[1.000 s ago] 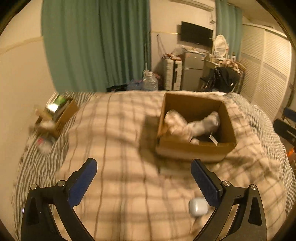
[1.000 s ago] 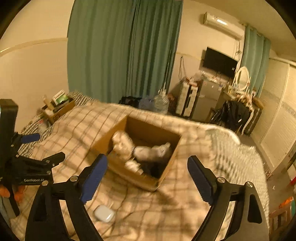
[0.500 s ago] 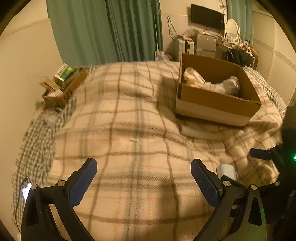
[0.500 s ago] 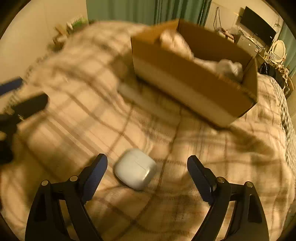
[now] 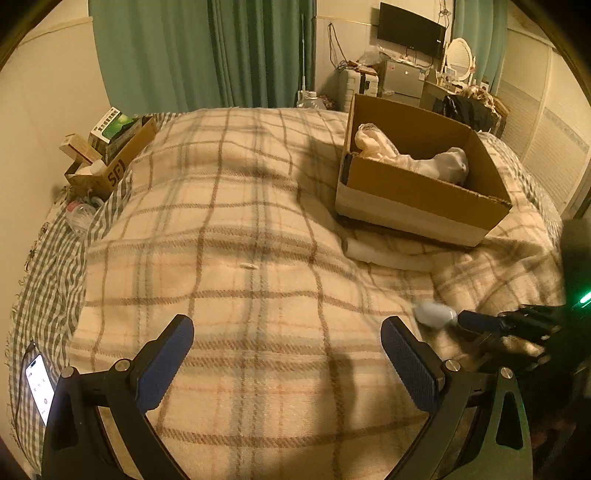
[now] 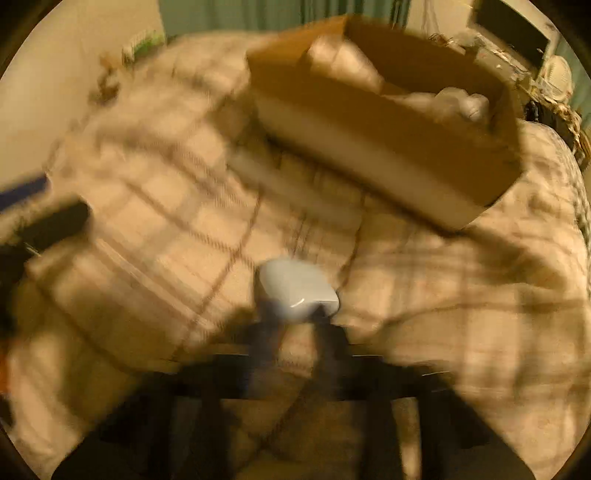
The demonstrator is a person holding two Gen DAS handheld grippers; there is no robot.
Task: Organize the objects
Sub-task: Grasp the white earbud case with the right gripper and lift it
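Left gripper [image 5: 286,354]: jaws spread wide with nothing between them, the blue pads [image 5: 165,363] poised over the plaid blanket [image 5: 236,266] that covers the bed. Right gripper [image 6: 293,319]: the view is heavily blurred, but both fingers are drawn in close on either side of a small white earbud case [image 6: 295,286], clamping it at its near edge; from the left wrist view the same case [image 5: 434,314] appears at the tip of the right gripper [image 5: 461,319], low over the blanket toward the right side of the bed, though whether it touches the cloth cannot be determined. A lit phone [image 5: 38,387] lies at the near left edge on the checked sheet. Further back, a long white roll-shaped item [image 5: 391,254] lies on the blanket directly in front of an open cardboard box [image 5: 417,199]; the box stands on the bed's far right and holds crumpled pale wrapping or cloth [image 5: 410,157]. On the far left, against the wall, a smaller carton [image 5: 110,162] holds assorted packages. Beyond the bed, green curtains [image 5: 207,55] hang; to their right a wall-mounted television [image 5: 410,27] is fixed above cluttered furniture.
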